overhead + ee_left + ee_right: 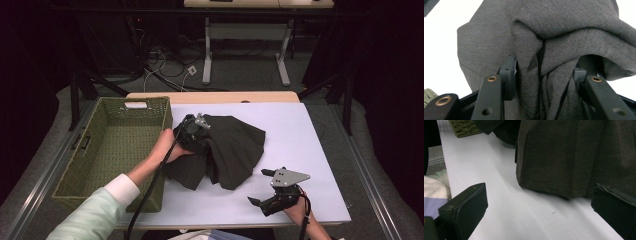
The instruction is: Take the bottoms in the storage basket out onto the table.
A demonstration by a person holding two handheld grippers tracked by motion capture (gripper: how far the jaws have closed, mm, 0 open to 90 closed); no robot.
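Dark grey knit garment (pixel 230 150), crumpled, folds bunched, hem stitched.

Dark grey garment (pixel 230 150), woven fabric with a stitched hem, lying crumpled and partly folded on the white surface (pixel 300 135), just right of the green wicker basket (pixel 115 145). Its left part is bunched into vertical folds and raised off the surface. The right part fans out flat, hem toward the near edge.
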